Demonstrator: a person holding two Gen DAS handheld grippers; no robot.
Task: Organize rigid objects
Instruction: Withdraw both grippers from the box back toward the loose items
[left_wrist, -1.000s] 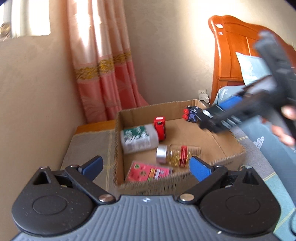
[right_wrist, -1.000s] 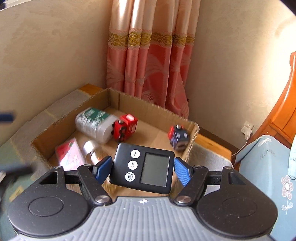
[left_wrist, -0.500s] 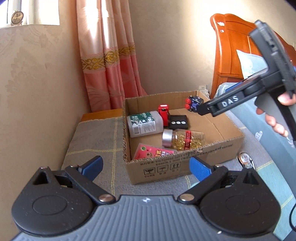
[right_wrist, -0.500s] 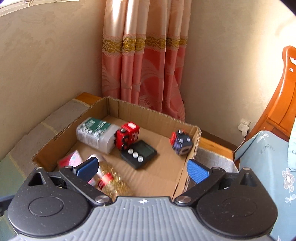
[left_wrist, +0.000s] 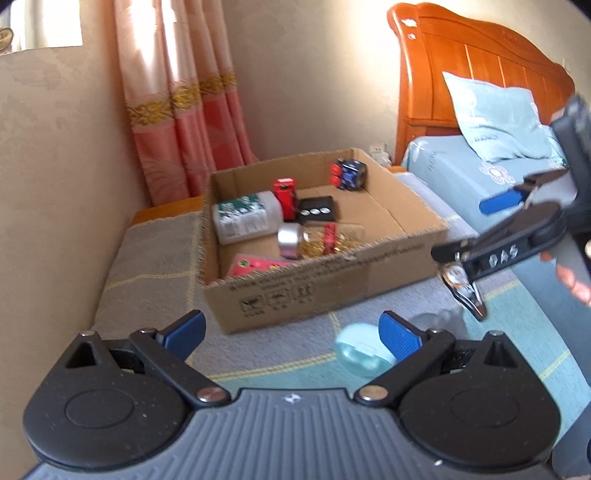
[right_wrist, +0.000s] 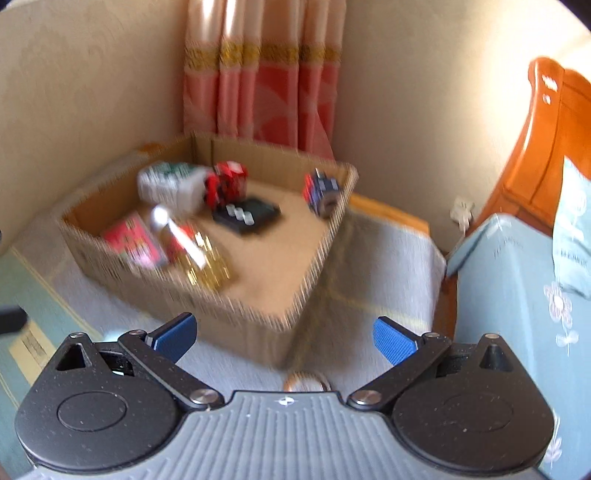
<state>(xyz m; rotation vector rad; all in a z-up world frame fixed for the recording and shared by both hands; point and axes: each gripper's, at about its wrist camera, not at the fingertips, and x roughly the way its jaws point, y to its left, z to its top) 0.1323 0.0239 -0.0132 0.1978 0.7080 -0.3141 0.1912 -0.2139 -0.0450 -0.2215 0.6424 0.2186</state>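
Timer (left_wrist: 317, 209) – flat black slab in cardboard box (left_wrist: 332, 284); both claws (left_wrist: 291, 334) (right_wrist: 284, 334) agape, empty.

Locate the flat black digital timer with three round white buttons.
In the left wrist view the flat black digital timer lies inside the cardboard box, just right of the red toy truck.

— What did your tongs look like?
— My left gripper (left_wrist: 290, 334) had a grey ribbed body, two round black discs speckled with dust, black link arms with silver screws, and blue ribbed pads (left_wrist: 397, 338).
— And the other?
— My right gripper (right_wrist: 284, 334) was built the same. Seen from the left, its black side read "DAS" in pale letters.
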